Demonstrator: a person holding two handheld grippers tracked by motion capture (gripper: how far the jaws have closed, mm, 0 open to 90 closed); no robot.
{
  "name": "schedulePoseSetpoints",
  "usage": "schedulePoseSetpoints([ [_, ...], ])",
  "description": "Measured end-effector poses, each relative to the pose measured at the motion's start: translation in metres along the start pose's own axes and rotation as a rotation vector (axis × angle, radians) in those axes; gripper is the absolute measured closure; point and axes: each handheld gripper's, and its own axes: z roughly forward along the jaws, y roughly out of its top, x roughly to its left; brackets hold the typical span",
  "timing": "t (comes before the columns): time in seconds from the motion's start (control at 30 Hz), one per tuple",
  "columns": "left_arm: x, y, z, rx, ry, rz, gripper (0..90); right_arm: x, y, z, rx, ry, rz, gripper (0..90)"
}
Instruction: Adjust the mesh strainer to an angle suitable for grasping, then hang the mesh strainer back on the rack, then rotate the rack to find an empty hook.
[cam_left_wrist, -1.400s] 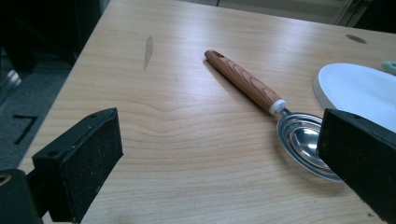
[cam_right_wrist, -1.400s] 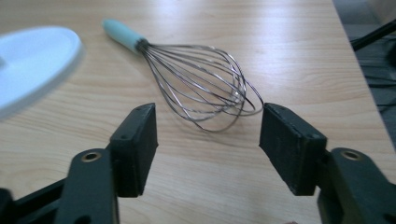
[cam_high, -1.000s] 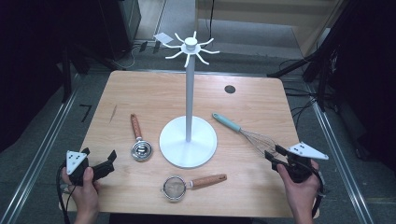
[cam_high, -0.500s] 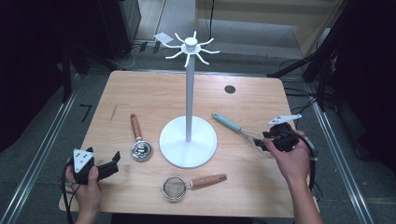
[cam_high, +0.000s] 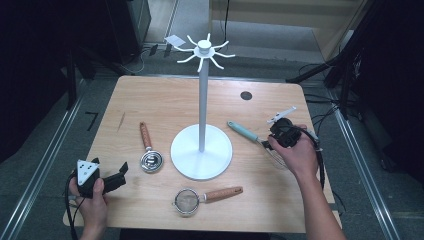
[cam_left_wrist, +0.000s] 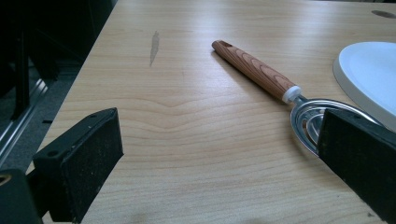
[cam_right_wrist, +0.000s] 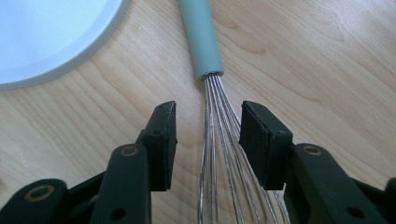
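Observation:
A whisk with a teal handle (cam_high: 242, 131) lies right of the white stand's round base (cam_high: 201, 152). My right gripper (cam_high: 271, 142) is lowered over the whisk's neck. In the right gripper view the gripper (cam_right_wrist: 208, 135) is open, its jaws straddling the thin wires (cam_right_wrist: 219, 154) just below the teal handle (cam_right_wrist: 201, 37), with a gap on the left side. My left gripper (cam_high: 117, 172) rests open near the front left corner. In the left gripper view its pads (cam_left_wrist: 93, 158) stand wide apart, facing a wood-handled metal scoop (cam_left_wrist: 261, 74).
The tall white stand has hooks at its top (cam_high: 203, 49). The scoop (cam_high: 150, 159) lies left of the base, and a small sieve with a wooden handle (cam_high: 187, 200) lies in front of it. A dark round hole (cam_high: 246, 95) marks the table's far right.
My right gripper moved from the table's front right edge forward and left onto the whisk's wires. The left gripper shifted slightly toward the front edge.

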Motion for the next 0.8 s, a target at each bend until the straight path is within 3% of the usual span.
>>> schedulePoseSetpoints([
  [0.2,0.003,0.0,-0.002,-0.014,-0.023,-0.017,0.5,0.001,0.004,0.015,0.08,-0.016,-0.01,63.9],
  [0.37,0.007,0.0,-0.004,-0.025,-0.039,-0.042,0.5,0.003,0.0,0.019,0.102,-0.028,-0.016,69.3],
  [0.5,0.007,0.0,-0.003,-0.025,-0.038,-0.042,0.5,0.003,-0.01,0.021,0.11,-0.026,-0.016,74.1],
  [0.8,0.005,0.0,-0.004,-0.023,-0.032,-0.03,0.5,0.002,-0.034,0.018,0.138,-0.017,-0.047,73.9],
])
